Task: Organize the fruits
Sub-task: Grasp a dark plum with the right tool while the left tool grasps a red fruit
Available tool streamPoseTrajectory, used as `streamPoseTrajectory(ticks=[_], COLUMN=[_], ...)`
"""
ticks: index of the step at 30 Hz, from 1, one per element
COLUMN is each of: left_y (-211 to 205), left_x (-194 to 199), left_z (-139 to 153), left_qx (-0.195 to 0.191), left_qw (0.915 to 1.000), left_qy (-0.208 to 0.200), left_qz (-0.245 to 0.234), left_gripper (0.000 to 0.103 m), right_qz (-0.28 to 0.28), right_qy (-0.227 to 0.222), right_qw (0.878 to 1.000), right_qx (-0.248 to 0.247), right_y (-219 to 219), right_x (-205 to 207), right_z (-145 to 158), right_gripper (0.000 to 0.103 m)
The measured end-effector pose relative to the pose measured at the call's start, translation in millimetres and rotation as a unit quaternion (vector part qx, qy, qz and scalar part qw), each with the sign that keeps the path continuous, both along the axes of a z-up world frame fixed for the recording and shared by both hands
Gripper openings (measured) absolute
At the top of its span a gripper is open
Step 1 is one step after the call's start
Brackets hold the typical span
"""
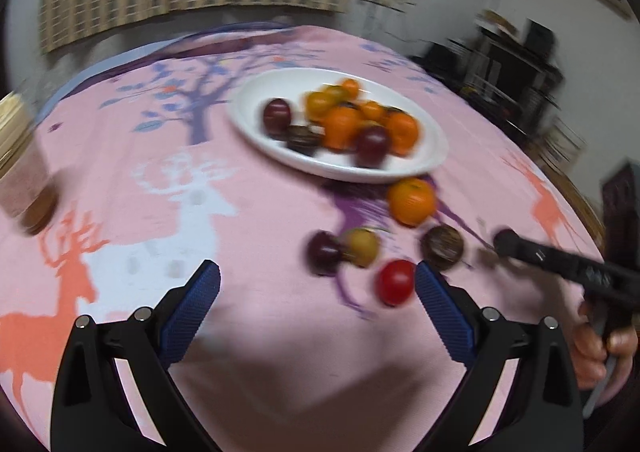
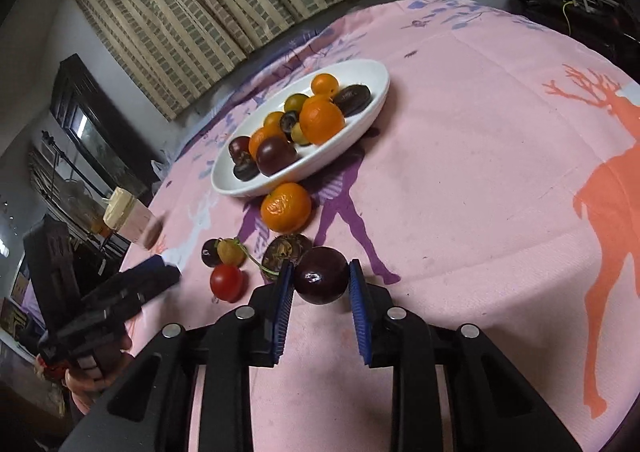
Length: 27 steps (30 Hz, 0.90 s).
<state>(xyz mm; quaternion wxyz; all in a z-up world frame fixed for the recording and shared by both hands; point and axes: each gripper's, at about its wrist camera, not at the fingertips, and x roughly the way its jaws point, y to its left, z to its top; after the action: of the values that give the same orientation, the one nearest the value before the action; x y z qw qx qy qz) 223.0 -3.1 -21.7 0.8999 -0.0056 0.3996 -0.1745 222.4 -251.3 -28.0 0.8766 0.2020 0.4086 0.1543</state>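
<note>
A white oval plate (image 1: 434,140) (image 2: 376,72) holds several oranges, dark plums and small fruits. On the pink cloth in front of it lie an orange (image 1: 411,201) (image 2: 286,207), a red tomato (image 1: 396,282) (image 2: 227,282), a brown shrivelled fruit (image 1: 442,246) (image 2: 285,250), a yellow fruit (image 1: 362,246) (image 2: 231,251) and a small dark plum (image 1: 323,252) (image 2: 209,252). My right gripper (image 2: 320,276) is shut on a dark purple plum (image 2: 322,279), low over the cloth; it shows in the left wrist view (image 1: 505,242). My left gripper (image 1: 316,282) is open and empty, just left of the tomato; it also shows in the right wrist view (image 2: 160,272).
A jar with a pale lid (image 1: 22,172) (image 2: 132,218) stands at the table's left edge. A striped curtain hangs behind the table. Dark furniture (image 1: 508,64) stands beyond the far right edge. The pink deer-print tablecloth (image 2: 500,156) covers the table.
</note>
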Motion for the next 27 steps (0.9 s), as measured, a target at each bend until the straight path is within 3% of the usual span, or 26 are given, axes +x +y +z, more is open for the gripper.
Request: streamPoseTrajectory(ticks=[4,5,7,13,19,24,27], left_y=[-33.9,-37.8,-41.5,-50.1,-52.6,-45.2,-33.2], left_x=[-8.1,-5.4,1.0,14.1,17.8,14.9,20.2], left_z=[-6.1,-8.6,-13.6,-20.7,-27.4,-18.8,7.7], left_qx=[0.035,0.029,0.019,0.02,0.024,0.008,-0.044], left_qw=[0.9972,0.9966,0.9964,0.9959,0.9946,0.9958,0.9963], left_qy=[0.0,0.011,0.029,0.045,0.067,0.055,0.025], left_qz=[-0.067,-0.076,-0.078,-0.076,-0.076,-0.072,-0.07], left_gripper=[0.068,0.059,0.053,0.046,0.029,0.028,0.028], right_qz=[0.003,0.004,0.006,0.017,0.018,0.009,0.009], right_qy=[-0.002,-0.002,-0.003,-0.005,-0.007,-0.019,-0.036], right_qw=[1.0,1.0,1.0,1.0,0.999,1.0,0.999], right_qx=[0.004,0.007,0.011,0.021,0.027,0.02,-0.002], right_y=[0.3,-0.2,-0.3,0.6,-0.1,-1.3,5.0], right_x=[1.7,1.5,1.4,1.6,0.8,-2.3,2.6], right_z=[0.5,-0.3,-0.8,-0.4,-0.7,3.1,16.4], right_gripper=[0.028,0.028,0.028,0.028,0.028,0.028,0.028])
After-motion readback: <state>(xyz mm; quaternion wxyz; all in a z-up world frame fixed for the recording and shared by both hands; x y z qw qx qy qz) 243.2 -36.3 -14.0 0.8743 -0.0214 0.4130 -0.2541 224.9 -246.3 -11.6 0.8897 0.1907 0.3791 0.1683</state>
